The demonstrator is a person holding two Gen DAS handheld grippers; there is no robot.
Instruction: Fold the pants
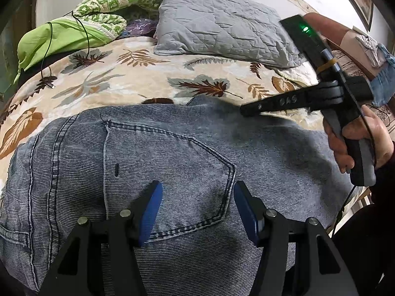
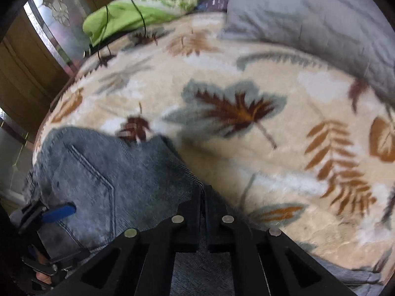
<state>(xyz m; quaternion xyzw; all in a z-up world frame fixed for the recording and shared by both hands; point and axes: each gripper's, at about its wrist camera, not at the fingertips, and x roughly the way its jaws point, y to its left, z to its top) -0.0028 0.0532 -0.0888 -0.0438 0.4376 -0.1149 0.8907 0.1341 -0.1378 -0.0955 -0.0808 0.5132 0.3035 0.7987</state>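
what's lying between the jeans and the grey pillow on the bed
Only bare leaf-print blanket lies between the jeans and the grey pillow, shown in the left wrist view.

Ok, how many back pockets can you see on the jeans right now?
1. The back pocket lies on the upper face of the jeans, just ahead of the left gripper. A second pocket may be hidden underneath.

I see the bed's leaf-print blanket point(image 1: 138, 79) carrying the jeans point(image 1: 172, 162), a grey pillow point(image 1: 222, 27) and a green quilt point(image 1: 64, 34) behind
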